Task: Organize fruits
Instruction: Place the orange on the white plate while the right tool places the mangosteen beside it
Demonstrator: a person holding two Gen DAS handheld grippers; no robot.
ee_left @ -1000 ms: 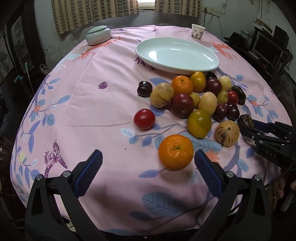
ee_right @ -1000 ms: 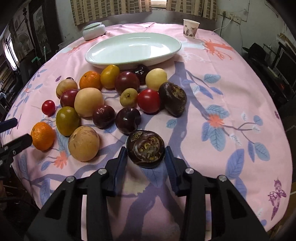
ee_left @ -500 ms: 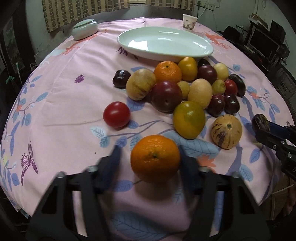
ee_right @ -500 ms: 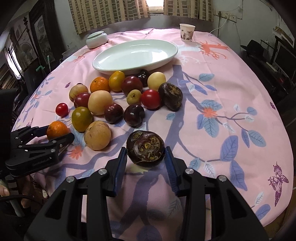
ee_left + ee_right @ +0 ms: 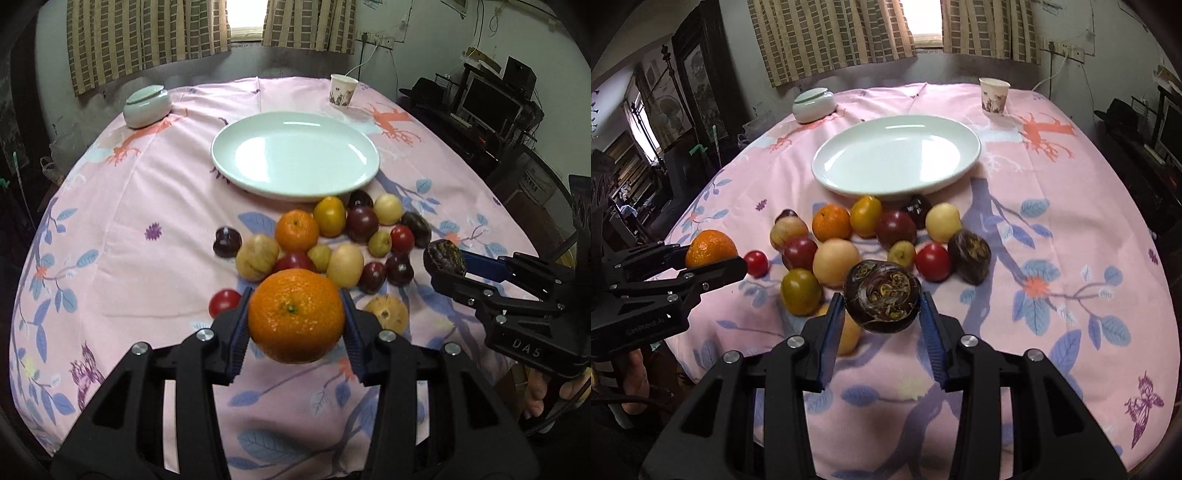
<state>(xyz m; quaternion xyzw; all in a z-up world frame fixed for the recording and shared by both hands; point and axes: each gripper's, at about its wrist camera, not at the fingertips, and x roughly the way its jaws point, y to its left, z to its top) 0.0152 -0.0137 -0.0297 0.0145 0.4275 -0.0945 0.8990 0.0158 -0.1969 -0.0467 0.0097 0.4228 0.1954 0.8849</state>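
My left gripper (image 5: 294, 317) is shut on a large orange (image 5: 295, 314) and holds it above the pink tablecloth; it also shows in the right wrist view (image 5: 710, 253). My right gripper (image 5: 882, 310) is shut on a dark wrinkled passion fruit (image 5: 882, 300), also lifted; it shows at the right of the left wrist view (image 5: 443, 257). A pile of several fruits (image 5: 332, 243) lies on the cloth in front of an empty white oval plate (image 5: 295, 155), which also shows in the right wrist view (image 5: 897, 153).
A paper cup (image 5: 342, 90) and a lidded pale green bowl (image 5: 147, 107) stand at the far side of the round table. A small red tomato (image 5: 224, 302) lies apart at the left of the pile. Furniture and screens stand at the right.
My left gripper closed on the orange and lifted it off the cloth. My right gripper raised the passion fruit higher. Both views now look further over the table.
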